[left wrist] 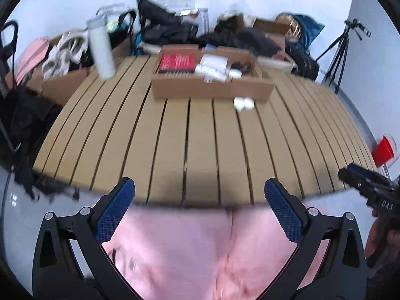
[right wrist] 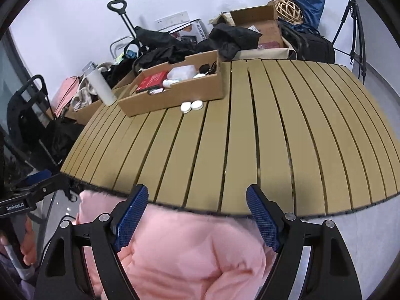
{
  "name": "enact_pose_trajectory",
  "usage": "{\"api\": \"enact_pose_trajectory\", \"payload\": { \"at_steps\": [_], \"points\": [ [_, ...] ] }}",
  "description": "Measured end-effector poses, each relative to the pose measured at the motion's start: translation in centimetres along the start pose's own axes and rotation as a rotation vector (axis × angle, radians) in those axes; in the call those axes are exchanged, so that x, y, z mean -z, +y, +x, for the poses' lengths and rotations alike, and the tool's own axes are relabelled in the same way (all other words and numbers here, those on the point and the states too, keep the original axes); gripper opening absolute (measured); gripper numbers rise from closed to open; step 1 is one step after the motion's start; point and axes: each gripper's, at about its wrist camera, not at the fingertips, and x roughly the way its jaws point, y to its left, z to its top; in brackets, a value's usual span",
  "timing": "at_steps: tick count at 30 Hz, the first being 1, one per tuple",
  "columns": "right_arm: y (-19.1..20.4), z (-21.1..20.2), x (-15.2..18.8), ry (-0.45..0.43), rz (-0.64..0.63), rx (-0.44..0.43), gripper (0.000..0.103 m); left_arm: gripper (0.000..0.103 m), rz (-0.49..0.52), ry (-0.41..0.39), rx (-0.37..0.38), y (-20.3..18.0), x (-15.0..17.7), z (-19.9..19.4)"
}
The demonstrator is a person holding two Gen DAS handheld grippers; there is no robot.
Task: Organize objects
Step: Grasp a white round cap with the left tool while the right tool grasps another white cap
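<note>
A shallow cardboard box [left wrist: 212, 88] [right wrist: 175, 95] sits at the far side of the slatted wooden table [left wrist: 175, 137] [right wrist: 275, 137]. It holds a red packet [left wrist: 177, 62] [right wrist: 152, 81], white bottles and dark items. Two small white round containers [left wrist: 243, 103] [right wrist: 192, 106] lie on the table just in front of the box. A tall white bottle [left wrist: 101, 50] [right wrist: 100, 85] stands at the table's far left corner. My left gripper [left wrist: 200, 200] and right gripper [right wrist: 197, 205] are both open and empty, held off the table's near edge above pink clothing [left wrist: 200, 250] [right wrist: 195, 250].
Black bags, cardboard boxes and clothes pile up behind the table [left wrist: 237, 35] [right wrist: 232, 37]. A tripod [left wrist: 342, 47] [right wrist: 355, 30] stands at the right. A red cup [left wrist: 383, 148] sits right of the table. A black trolley [right wrist: 27, 115] stands at the left.
</note>
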Motion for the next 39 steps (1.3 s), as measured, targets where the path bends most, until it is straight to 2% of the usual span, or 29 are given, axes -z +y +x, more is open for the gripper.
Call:
{"api": "enact_pose_trajectory", "payload": {
  "at_steps": [3, 5, 6, 8, 9, 11, 12, 14, 15, 17, 22, 24, 25, 26, 29, 32, 33, 35, 39],
  "points": [
    [-0.4, 3.0, -2.2, -0.023, -0.029, 0.009, 0.079, 0.102, 0.066, -0.092, 0.037, -1.9, -1.8, 4.0],
    [-0.6, 5.1, -3.8, -0.035, -0.055, 0.02, 0.063, 0.101, 0.069, -0.132, 0.064, -3.0, -3.1, 6.9],
    [-0.7, 6.6, -5.1, -0.041, -0.067, 0.015, 0.06, 0.101, 0.058, -0.133, 0.079, -3.4, -3.9, 8.4],
    [-0.8, 9.0, -7.0, -0.037, -0.087, 0.016, 0.053, 0.095, 0.035, -0.11, 0.118, -3.8, -5.3, 11.1],
    [-0.8, 10.3, -7.9, -0.033, -0.096, 0.018, 0.052, 0.084, 0.024, -0.087, 0.134, -4.0, -6.0, 12.6],
    [-0.7, 13.4, -10.1, -0.021, -0.132, 0.025, 0.051, 0.071, 0.015, -0.035, 0.128, -4.6, -7.5, 15.8],
    [-0.7, 15.3, -11.2, -0.009, -0.147, 0.033, 0.05, 0.067, 0.017, -0.023, 0.122, -4.8, -8.0, 17.0],
    [-1.0, 17.8, -12.4, 0.018, -0.153, 0.029, 0.04, 0.064, 0.02, -0.004, 0.135, -5.2, -8.8, 19.1],
    [-1.0, 19.2, -12.9, 0.033, -0.156, 0.02, 0.037, 0.058, 0.025, 0.01, 0.135, -5.3, -9.2, 20.1],
    [-0.9, 21.3, -13.5, 0.051, -0.165, 0.017, 0.03, 0.052, 0.025, 0.03, 0.13, -5.3, -9.4, 21.4],
    [-0.9, 24.4, -13.8, 0.088, -0.143, -0.035, 0.026, 0.052, -0.019, 0.078, 0.164, -4.0, -9.3, 23.0],
    [-0.4, 24.8, -13.6, 0.078, -0.17, -0.018, 0.018, 0.052, -0.015, 0.085, 0.183, -4.1, -9.2, 23.2],
    [-0.4, 24.6, -13.6, 0.066, -0.178, 0.001, 0.009, 0.052, -0.001, 0.085, 0.185, -4.4, -9.2, 23.3],
    [-0.5, 24.5, -13.5, 0.065, -0.178, 0.011, 0.005, 0.053, 0.013, 0.083, 0.192, -4.8, -9.3, 23.3],
    [-1.7, 23.9, -13.4, 0.067, -0.148, 0.042, 0.005, 0.055, 0.064, 0.092, 0.198, -6.2, -9.5, 23.8],
    [-3.6, 22.8, -13.1, 0.066, -0.102, 0.06, 0.005, 0.054, 0.068, 0.09, 0.165, -7.1, -9.8, 24.5],
    [-4.2, 22.4, -13.0, 0.068, -0.086, 0.068, 0.005, 0.049, 0.07, 0.093, 0.157, -7.3, -9.9, 24.7],
    [-5.4, 21.5, -12.7, 0.071, -0.056, 0.075, 0.005, 0.024, 0.081, 0.08, 0.141, -7.5, -9.9, 24.8],
    [-6.2, 20.2, -12.1, 0.061, -0.036, 0.081, 0.005, 0.023, 0.077, 0.082, 0.142, -7.3, -9.8, 24.5]
  ]
}}
